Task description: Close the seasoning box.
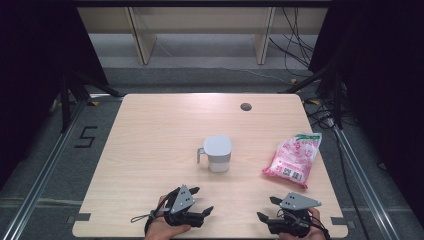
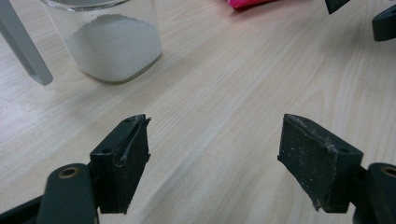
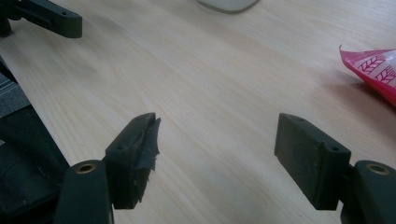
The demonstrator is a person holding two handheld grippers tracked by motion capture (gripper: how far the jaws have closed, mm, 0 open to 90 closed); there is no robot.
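Near edge of surface (image 1: 150,145): left tongs (image 1: 204,201) and right tongs (image 1: 267,209) both spread, pinching nothing — start posture. Mid-surface: lidded container (image 1: 218,153) with white powder. Far right: pink bag (image 1: 294,159). Next — probably reach for bag or container.

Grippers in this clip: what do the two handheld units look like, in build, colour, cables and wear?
Both are black, two-jawed, each topped by a grey three-cornered plate with small holes. The left gripper trails a black cable loop beside the hand; the right gripper has a cable at its right. Close up, brass-coloured pivot bushings show, and the left-hand pad in each gripper view is frayed at its edge.
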